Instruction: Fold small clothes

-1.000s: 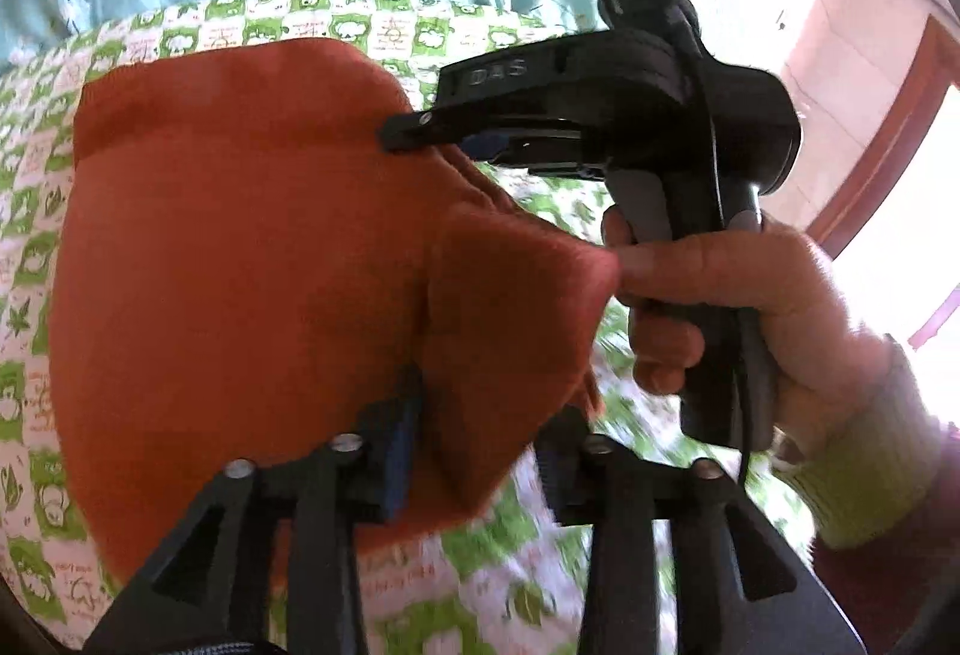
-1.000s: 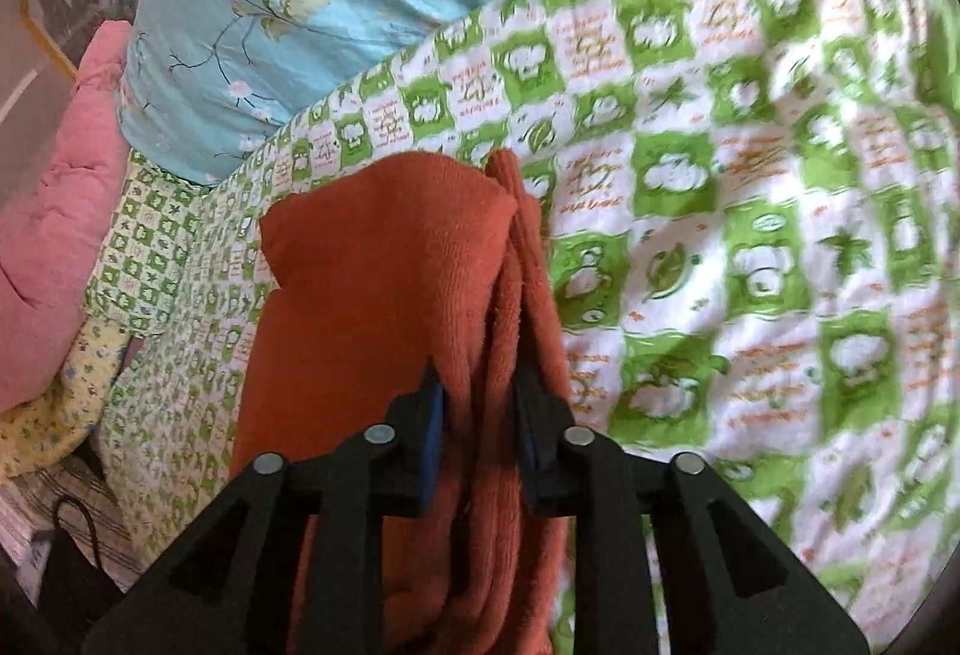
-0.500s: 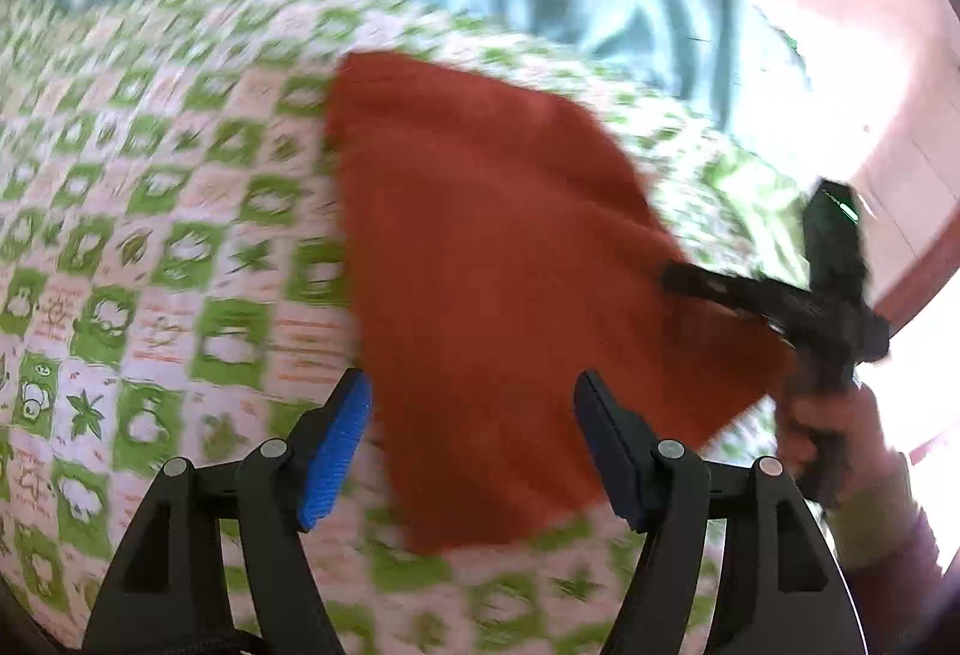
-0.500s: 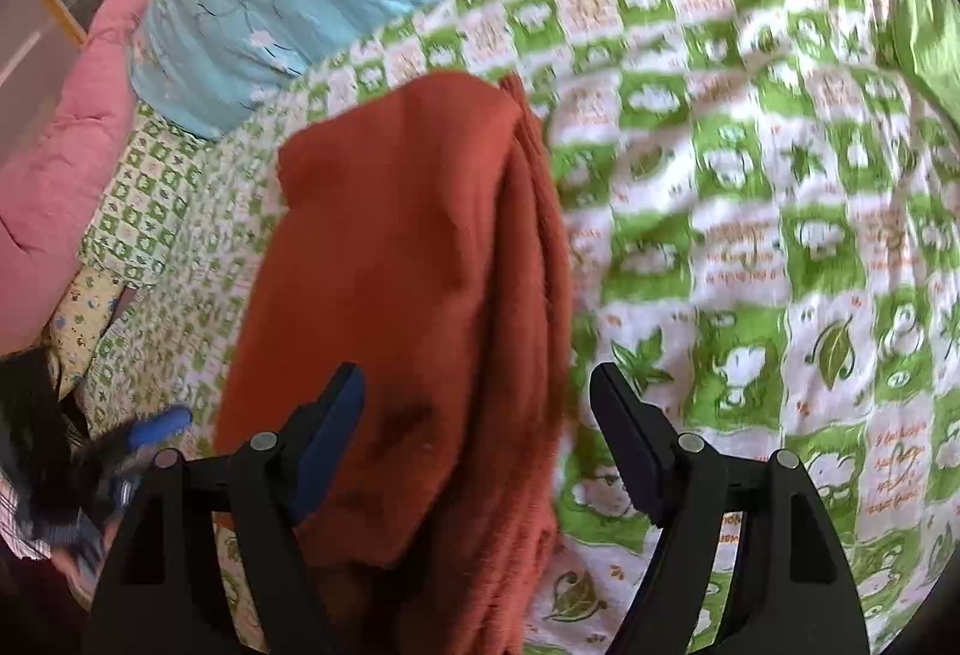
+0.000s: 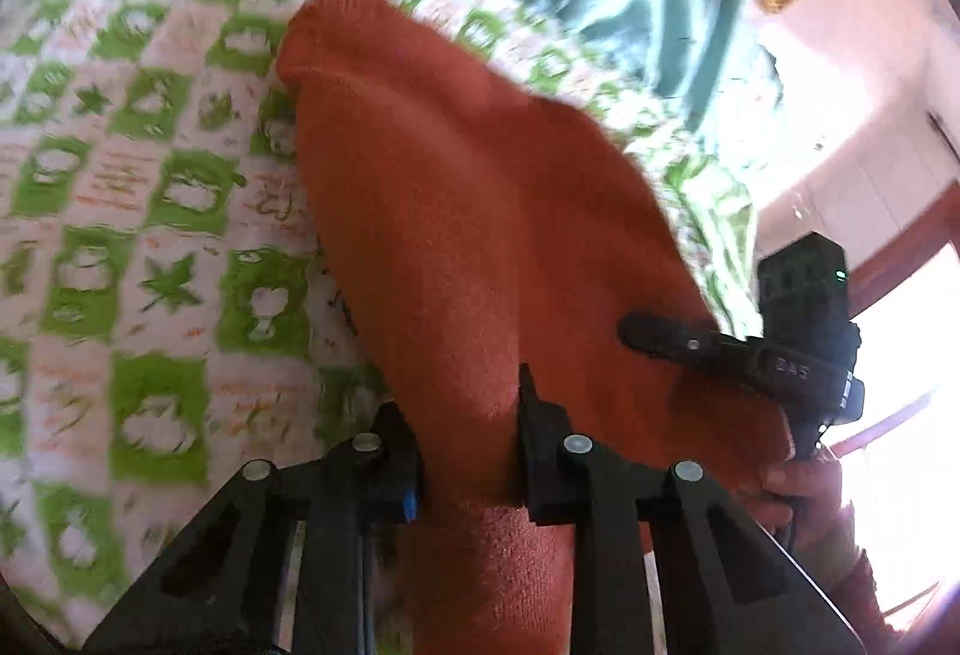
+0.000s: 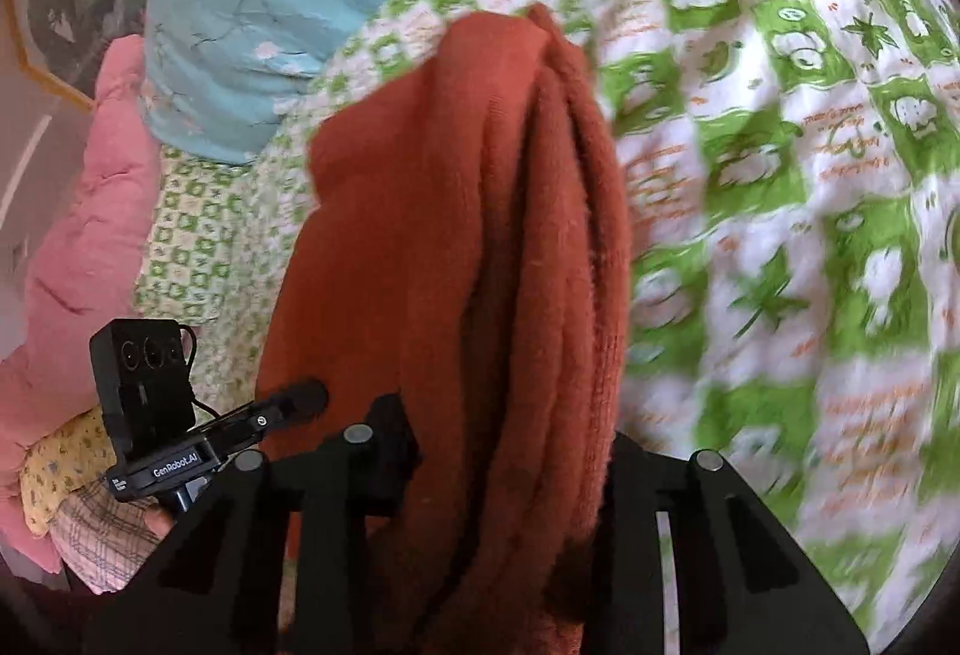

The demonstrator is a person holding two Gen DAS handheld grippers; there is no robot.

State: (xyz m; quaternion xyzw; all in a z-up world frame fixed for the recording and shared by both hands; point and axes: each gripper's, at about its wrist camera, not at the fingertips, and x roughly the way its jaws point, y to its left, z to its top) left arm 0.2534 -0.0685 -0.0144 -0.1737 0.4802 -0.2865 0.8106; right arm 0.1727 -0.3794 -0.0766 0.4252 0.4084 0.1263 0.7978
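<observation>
A rust-orange fleece garment [image 5: 480, 235] lies folded lengthwise on the green-and-white patterned bedspread [image 5: 150, 235]. My left gripper [image 5: 468, 439] is shut on the garment's near edge, cloth bunched between the jaws. In the right wrist view the garment [image 6: 468, 235] shows several stacked folds, and my right gripper [image 6: 510, 451] is shut on its near end. The right gripper [image 5: 750, 355] also shows in the left wrist view at the garment's right side. The left gripper [image 6: 288, 409] shows in the right wrist view at the garment's left edge.
A light blue floral pillow [image 6: 270, 24] lies at the head of the bed. A pink quilt [image 6: 78, 235] and a yellow patterned cloth [image 6: 66, 463] sit at the left. A pink wall and a wooden door frame [image 5: 900, 247] are at the right.
Both grippers were open half a second ago. Both have now closed on the garment's near edge, and the garment is gathered narrower.
</observation>
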